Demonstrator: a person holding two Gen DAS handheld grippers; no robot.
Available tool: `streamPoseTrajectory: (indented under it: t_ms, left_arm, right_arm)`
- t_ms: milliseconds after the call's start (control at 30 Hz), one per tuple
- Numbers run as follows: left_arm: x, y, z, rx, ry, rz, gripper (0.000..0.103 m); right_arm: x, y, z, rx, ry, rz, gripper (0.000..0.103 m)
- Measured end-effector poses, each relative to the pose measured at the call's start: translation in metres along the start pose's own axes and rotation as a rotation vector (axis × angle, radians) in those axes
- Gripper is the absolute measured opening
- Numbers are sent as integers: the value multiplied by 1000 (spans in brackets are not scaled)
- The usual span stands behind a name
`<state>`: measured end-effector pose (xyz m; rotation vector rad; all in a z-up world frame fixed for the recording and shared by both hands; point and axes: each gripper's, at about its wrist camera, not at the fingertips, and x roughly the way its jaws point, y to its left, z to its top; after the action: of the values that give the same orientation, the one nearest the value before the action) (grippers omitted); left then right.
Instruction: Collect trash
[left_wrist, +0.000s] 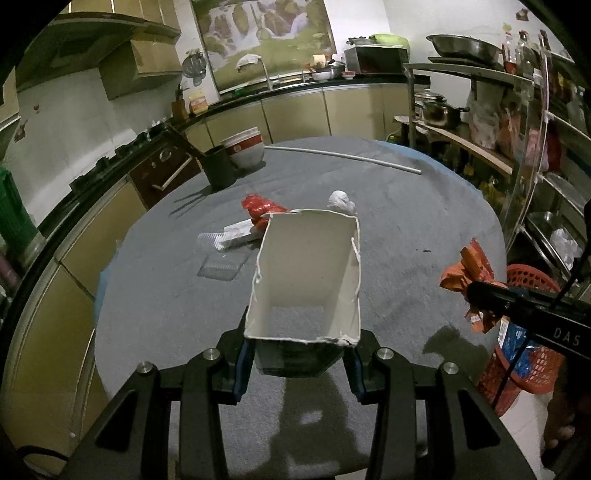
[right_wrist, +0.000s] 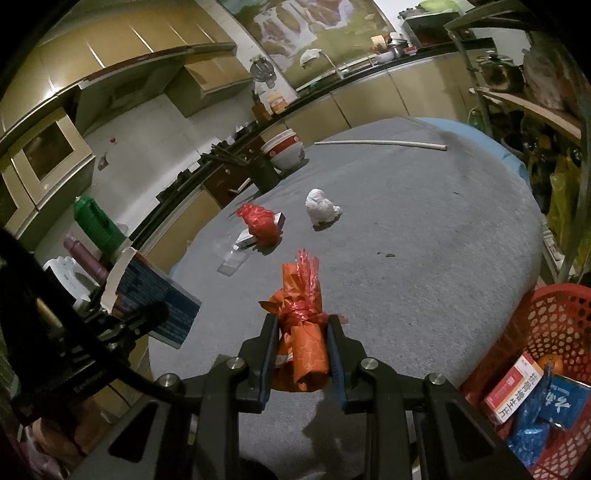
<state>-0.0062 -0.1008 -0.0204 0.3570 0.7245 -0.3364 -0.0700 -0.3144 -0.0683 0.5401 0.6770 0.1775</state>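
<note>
My left gripper (left_wrist: 299, 363) clamps an open, torn-edged cardboard carton (left_wrist: 306, 280) above the grey felt-like bench (left_wrist: 406, 221); my right gripper (right_wrist: 302, 354) pinches a crinkled orange wrapper bundle (right_wrist: 304, 332) beside the red mesh basket (right_wrist: 546, 325)

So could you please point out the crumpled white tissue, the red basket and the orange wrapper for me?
crumpled white tissue (right_wrist: 320, 211): right wrist view, middle of the wad.
red basket (right_wrist: 550, 317): right wrist view, its mesh wall.
orange wrapper (right_wrist: 308, 350): right wrist view, its body between the right tool's fingers.
</note>
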Motion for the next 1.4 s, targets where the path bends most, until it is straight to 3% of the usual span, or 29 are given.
streamPoseTrajectory:
  t_ms: [1400]
  left_arm:
    - [4, -21, 2, 62, 17, -11, 44]
  right_arm:
    - [-11, -14, -5, 42, -21, 13, 28]
